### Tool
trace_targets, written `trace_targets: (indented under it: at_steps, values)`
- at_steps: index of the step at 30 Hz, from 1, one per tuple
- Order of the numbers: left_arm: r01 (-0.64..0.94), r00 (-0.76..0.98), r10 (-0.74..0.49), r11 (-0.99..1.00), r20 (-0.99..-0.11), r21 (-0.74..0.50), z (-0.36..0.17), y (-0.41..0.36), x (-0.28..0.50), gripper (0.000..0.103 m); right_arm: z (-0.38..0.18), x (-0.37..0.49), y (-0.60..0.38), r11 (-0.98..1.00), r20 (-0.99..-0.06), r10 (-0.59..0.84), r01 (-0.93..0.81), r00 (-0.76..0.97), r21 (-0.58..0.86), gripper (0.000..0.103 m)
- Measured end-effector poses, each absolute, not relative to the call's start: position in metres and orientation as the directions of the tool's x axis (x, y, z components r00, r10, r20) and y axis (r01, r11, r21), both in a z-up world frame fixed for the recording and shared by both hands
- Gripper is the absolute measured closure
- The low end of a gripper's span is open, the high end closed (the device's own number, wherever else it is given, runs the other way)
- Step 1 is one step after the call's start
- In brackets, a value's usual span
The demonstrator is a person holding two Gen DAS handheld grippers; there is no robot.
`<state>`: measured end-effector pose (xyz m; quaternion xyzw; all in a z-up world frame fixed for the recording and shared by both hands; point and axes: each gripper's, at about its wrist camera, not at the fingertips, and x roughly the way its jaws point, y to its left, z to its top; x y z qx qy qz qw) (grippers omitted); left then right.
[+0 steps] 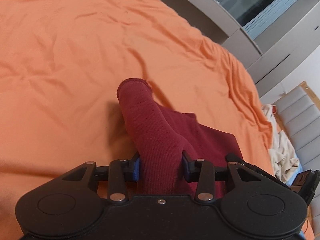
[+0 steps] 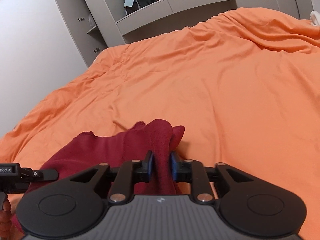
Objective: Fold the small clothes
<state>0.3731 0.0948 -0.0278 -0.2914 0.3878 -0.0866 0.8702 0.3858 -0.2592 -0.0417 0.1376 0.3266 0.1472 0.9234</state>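
A small dark red knit garment (image 1: pixel 152 124) lies on the orange bed cover (image 1: pixel 70 46). My left gripper (image 1: pixel 161 165) is shut on a bunched fold of it, and the cloth stands up ahead of the jaws like a tube. In the right wrist view my right gripper (image 2: pixel 162 167) is shut on another fold of the same red garment (image 2: pixel 112 148), which spreads flat to the left. The left gripper's side (image 2: pixel 18 173) shows at the left edge of that view, and the right gripper's side (image 1: pixel 300 180) shows at the right edge of the left wrist view.
The orange cover (image 2: pixel 220 84) is wrinkled and spreads wide ahead of both grippers. A grey wardrobe and shelf unit (image 2: pixel 152 14) stands beyond the bed's far edge. A cream cloth heap (image 1: pixel 282 146) lies by the bed's right side next to a grey padded panel (image 1: pixel 302 118).
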Motion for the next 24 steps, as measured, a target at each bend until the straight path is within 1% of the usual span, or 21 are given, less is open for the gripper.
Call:
trace_targets:
  at_steps: [1,3,4,5,6,7,9,11,13,15,17,20,24]
  values:
    - [-0.078,0.683,-0.372,0.819,-0.629,-0.568,-0.028,0.095,0.373,0.058,-0.040,0.382,-0.259,0.924,-0.563,0.350,-0.178,0.749,0.337,0.067]
    - [-0.082,0.684,-0.353,0.832,-0.638,-0.548,-0.027,0.092,0.372,0.055,-0.037,0.372,-0.260,0.929,-0.552,0.338,-0.176,0.762,0.326,0.052]
    - [-0.084,0.685,-0.344,0.838,-0.642,-0.539,-0.028,0.088,0.374,0.053,-0.034,0.368,-0.260,0.931,-0.542,0.332,-0.175,0.772,0.321,0.048]
    - [-0.085,0.687,-0.334,0.845,-0.646,-0.528,-0.027,0.087,0.374,0.049,-0.031,0.362,-0.258,0.933,-0.530,0.327,-0.178,0.782,0.314,0.038]
    - [-0.088,0.689,-0.322,0.852,-0.649,-0.516,-0.027,0.086,0.373,0.043,-0.028,0.356,-0.256,0.934,-0.517,0.326,-0.186,0.792,0.304,0.030]
    - [-0.092,0.693,-0.306,0.861,-0.653,-0.500,-0.026,0.085,0.372,0.041,-0.025,0.349,-0.253,0.935,-0.505,0.329,-0.200,0.798,0.293,0.028]
    - [-0.100,0.702,-0.274,0.876,-0.657,-0.472,-0.024,0.082,0.368,0.027,-0.023,0.337,-0.244,0.937,-0.485,0.333,-0.226,0.809,0.265,0.019]
    - [-0.106,0.712,-0.245,0.889,-0.658,-0.446,-0.021,0.081,0.363,0.022,-0.023,0.324,-0.234,0.944,-0.478,0.323,-0.241,0.817,0.226,0.014]
    - [-0.111,0.717,-0.217,0.903,-0.662,-0.416,-0.019,0.078,0.359,0.017,-0.025,0.318,-0.224,0.955,-0.485,0.296,-0.243,0.823,0.170,0.013]
    - [-0.113,0.720,-0.190,0.917,-0.668,-0.383,-0.017,0.075,0.354,0.011,-0.030,0.312,-0.214,0.973,-0.509,0.228,-0.211,0.830,0.091,0.010]
    - [-0.102,0.724,-0.174,0.930,-0.668,-0.352,-0.016,0.069,0.347,0.009,-0.037,0.308,-0.211,0.983,-0.527,0.174,-0.179,0.832,0.041,0.008]
    - [-0.084,0.732,-0.147,0.949,-0.665,-0.303,-0.018,0.060,0.333,0.003,-0.047,0.303,-0.214,0.991,-0.541,0.125,-0.135,0.832,0.020,0.000]
    - [-0.091,0.741,-0.122,0.956,-0.660,-0.279,-0.026,0.056,0.314,0.002,-0.056,0.302,-0.223,0.991,-0.556,0.129,-0.123,0.821,0.048,0.000]
